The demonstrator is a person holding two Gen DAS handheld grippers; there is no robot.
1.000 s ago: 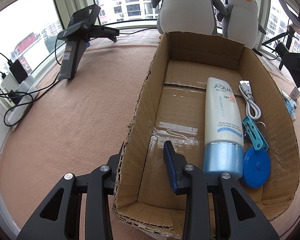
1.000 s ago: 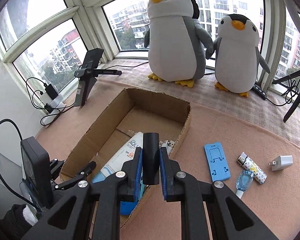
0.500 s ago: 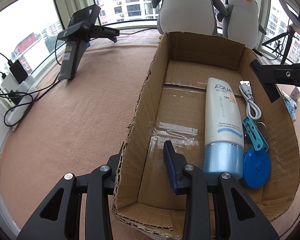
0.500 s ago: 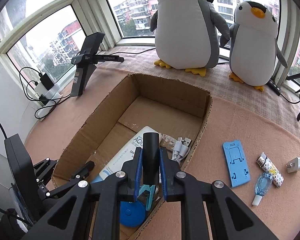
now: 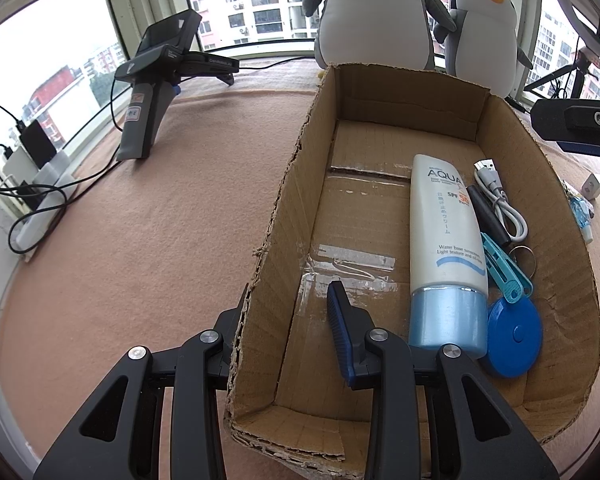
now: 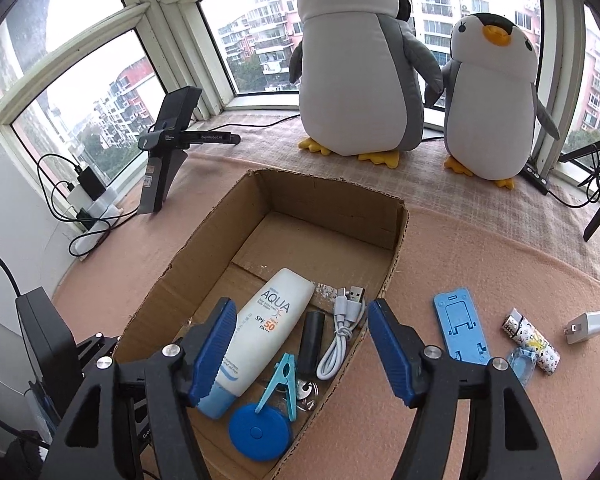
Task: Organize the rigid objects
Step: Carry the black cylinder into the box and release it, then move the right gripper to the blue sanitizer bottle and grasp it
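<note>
The right gripper [image 6: 300,340] hangs over the near right part of the cardboard box [image 6: 204,240], its jaws opening with nothing pressed between them; the black cylinder [image 6: 311,340] lies on the box floor just below and ahead of the gap, between the AQUA sunscreen tube [image 6: 260,328] and the coiled white USB cable [image 6: 342,336]. The left gripper [image 5: 288,320] is clamped on the box's near left wall (one finger outside, the blue-padded one inside), steadying it.

What remains outside lies to the right of the right gripper, on the pink cloth: the blue phone stand [image 6: 460,328] nearest, its long axis running roughly away from the gripper, then a small clear bottle [image 6: 520,364], a patterned lighter-like tube [image 6: 534,344] and a white charger plug [image 6: 586,326] farther out. The right hand is plainly nearer these; I judge the stand the likely next pick.

The bottle is partly hidden behind the right finger, and a keyring [image 6: 306,392] beneath the teal clothespin [image 6: 280,376] is hard to make out.
</note>
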